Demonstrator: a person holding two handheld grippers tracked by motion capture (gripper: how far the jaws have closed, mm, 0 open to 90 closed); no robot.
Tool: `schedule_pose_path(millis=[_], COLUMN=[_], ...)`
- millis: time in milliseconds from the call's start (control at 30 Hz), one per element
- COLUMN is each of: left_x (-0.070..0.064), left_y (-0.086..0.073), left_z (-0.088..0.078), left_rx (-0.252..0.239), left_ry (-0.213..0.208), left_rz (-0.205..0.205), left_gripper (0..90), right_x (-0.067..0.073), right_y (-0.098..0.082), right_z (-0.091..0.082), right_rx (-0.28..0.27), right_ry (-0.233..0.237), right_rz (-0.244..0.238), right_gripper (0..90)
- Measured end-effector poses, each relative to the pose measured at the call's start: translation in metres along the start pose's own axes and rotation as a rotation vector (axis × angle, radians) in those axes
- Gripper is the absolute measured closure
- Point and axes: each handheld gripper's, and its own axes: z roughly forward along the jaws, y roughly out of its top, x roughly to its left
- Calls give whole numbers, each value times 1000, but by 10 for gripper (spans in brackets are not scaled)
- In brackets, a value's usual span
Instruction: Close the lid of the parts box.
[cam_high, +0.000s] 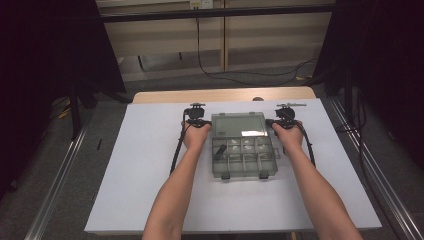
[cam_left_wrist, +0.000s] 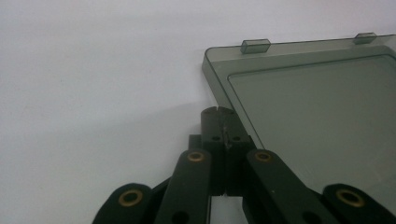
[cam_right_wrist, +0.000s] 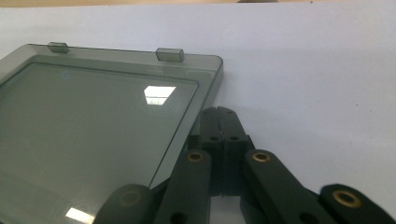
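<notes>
1. Your forearms come up from the bottom edge of the high view, one on each side of the box, wrists roughly level with its middle.
2. Left hand (cam_high: 196, 136) is wrapped around the left gripper (cam_high: 195, 114), which sits just beside the left edge of the lid. Its cable (cam_high: 176, 150) trails back along your arm.
3. Right hand (cam_high: 288, 135) does the same with the right gripper (cam_high: 285, 114), just off the lid's right edge, so the two tools are pretty much mirrored.
4. Both sets of jaws are squeezed fully together with nothing between them. In the left gripper view the tips (cam_left_wrist: 218, 112) meet on a single seam, same deal in the right gripper view (cam_right_wrist: 220, 112).
5. Smoky clear plastic compartment box (cam_high: 242, 145) lies mid-table on the white sheet (cam_high: 140, 165), opened flat: lid (cam_high: 239, 125) on the far side, divided tray (cam_high: 244, 157) on the near side toward you.
6. Tray has two rows of small compartments, and two dark latches (cam_high: 225, 176) hang off its near edge. Something small sits in a few cells, too blurry to tell what.
7. From the left gripper view, the lid (cam_left_wrist: 317, 121) lies flat to the right of the tips, with two little tabs (cam_left_wrist: 255, 45) along its far edge. Tips are right by the lid's rim; can't tell if they actually touch.
8. From the right gripper view, the lid (cam_right_wrist: 93, 130) is to the left of the tips, with the same two tabs (cam_right_wrist: 169, 54) and a ceiling light glare on the panel.
</notes>
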Motion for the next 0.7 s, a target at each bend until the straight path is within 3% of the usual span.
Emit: schedule_pose_path(millis=[33, 67, 133, 300, 400, 533, 700], left_x=[0, 2, 1, 1, -1, -1, -3], left_y=[0, 0, 0, 3, 7, 8, 9], left_z=[0, 0, -2, -10, -20, -31, -41], left_rx=[0, 1, -5, -37, -47, -78, -102], left_ry=[0, -12, -19, -82, -108, -156, -180], left_rz=[0, -14, -30, -76, -73, -102, -101], left_gripper=[900, 900, 900, 900, 900, 900, 900], right_x=[0, -2, -4, -13, -15, -17, -12], right_y=[0, 0, -1, 0, 1, 4, 10], right_z=[0, -1, -1, -9, -16, -29, -43], right_rx=[0, -2, -4, -36, -47, -92, -115], right_ry=[0, 20, 35, 115, 132, 200, 201], right_rz=[0, 40, 69, 156, 153, 219, 163], right_gripper=[900, 900, 900, 900, 900, 900, 900])
